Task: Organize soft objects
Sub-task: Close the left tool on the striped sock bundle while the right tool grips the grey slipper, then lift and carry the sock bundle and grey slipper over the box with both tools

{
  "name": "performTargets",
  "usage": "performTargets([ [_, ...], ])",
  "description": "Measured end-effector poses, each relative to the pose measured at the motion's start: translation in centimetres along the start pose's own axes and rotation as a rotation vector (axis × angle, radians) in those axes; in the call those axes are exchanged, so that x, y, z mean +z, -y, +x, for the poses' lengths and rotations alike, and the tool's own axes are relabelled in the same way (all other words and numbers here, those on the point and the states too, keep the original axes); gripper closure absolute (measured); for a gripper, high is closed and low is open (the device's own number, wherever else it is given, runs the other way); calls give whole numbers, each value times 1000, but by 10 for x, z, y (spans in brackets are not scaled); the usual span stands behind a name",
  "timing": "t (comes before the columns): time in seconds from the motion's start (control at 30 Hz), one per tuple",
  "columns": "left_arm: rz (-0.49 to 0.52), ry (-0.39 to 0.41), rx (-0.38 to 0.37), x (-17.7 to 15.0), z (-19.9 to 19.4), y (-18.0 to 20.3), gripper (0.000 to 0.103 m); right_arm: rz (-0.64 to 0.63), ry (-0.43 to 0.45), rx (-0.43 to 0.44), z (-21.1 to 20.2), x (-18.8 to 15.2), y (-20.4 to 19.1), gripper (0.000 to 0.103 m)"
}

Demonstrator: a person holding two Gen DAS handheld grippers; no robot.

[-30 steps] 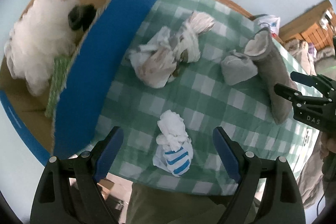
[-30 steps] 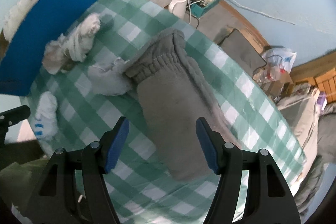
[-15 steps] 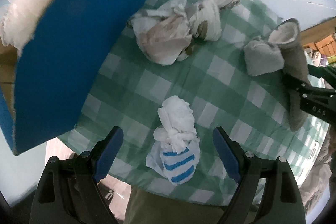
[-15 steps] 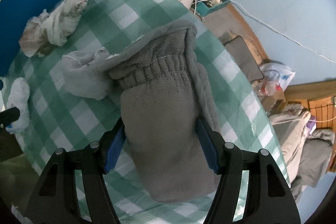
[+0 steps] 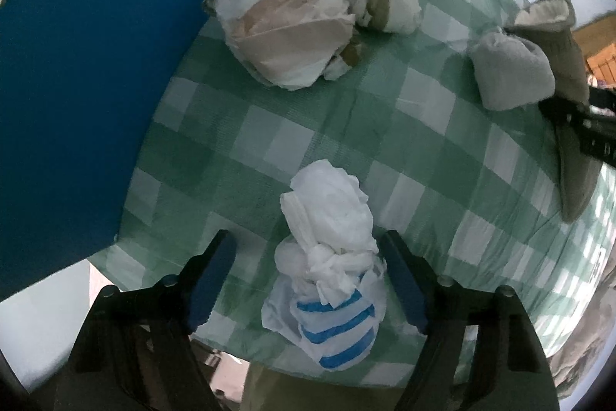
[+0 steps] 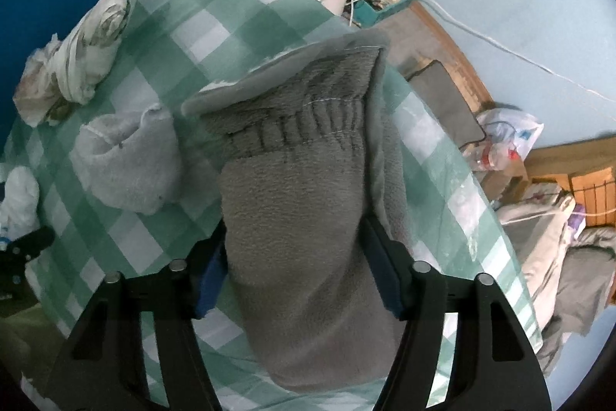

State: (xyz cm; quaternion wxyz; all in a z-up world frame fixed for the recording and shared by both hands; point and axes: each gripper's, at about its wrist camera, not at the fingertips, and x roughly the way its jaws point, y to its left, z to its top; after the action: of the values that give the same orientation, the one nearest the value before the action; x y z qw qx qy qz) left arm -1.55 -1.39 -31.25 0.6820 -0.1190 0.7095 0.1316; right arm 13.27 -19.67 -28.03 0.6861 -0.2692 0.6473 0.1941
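1. Grey fleece now fills the space between the pads of our right gripper [image 6: 296, 280]: a second ago the grey mitten [image 6: 304, 203] lay ahead of wide tongs, and now the pads flank it on both sides and are closing, touching or nearly touching its flanks.
2. Our left gripper [image 5: 308, 280] has dropped towards the green checked tablecloth [image 5: 238, 156], so the white bundle with blue stripes [image 5: 331, 276] that sat ahead of the tongs now sits between them. These jaws are closing too, yet a gap shows on the left pad's side, so we judge the bundle not yet pinched.
3. Both pickups look about to complete together; neither thing has left the cloth.
4. The blue box flap [image 5: 77, 72] has grown in the left view and hides the box's inside, which showed white stuffing a second ago. We take that box for the likely destination.
5. Waiting on the cloth are the crumpled white-and-tan bundle [image 5: 304, 29] near the flap and the small grey roll [image 5: 508, 72] beside the mitten's cuff.
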Motion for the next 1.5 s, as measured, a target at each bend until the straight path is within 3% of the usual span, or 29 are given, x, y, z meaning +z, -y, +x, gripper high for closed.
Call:
performTargets([
  [0.07,16,13,-2,-3,-1,2,35,11,6,-8,-2,-1,1,60],
  [0.13,30,22,-3,-4,-4,11,50,25,13,-5,-4,-3,3,75],
  [0.23,56,27,-4,-7,-5,14,58,45,30,4,-5,-5,8,83],
  [0.4,92,48,13,-1,-16,25,60,77,56,14,-12,-13,10,86],
  [0.77,150,133,-10,8,-65,43,60,203,126,121,-45,-30,14,87],
  [1.5,293,251,-70,12,-157,9,60,373,254,239,-125,-49,-13,87],
])
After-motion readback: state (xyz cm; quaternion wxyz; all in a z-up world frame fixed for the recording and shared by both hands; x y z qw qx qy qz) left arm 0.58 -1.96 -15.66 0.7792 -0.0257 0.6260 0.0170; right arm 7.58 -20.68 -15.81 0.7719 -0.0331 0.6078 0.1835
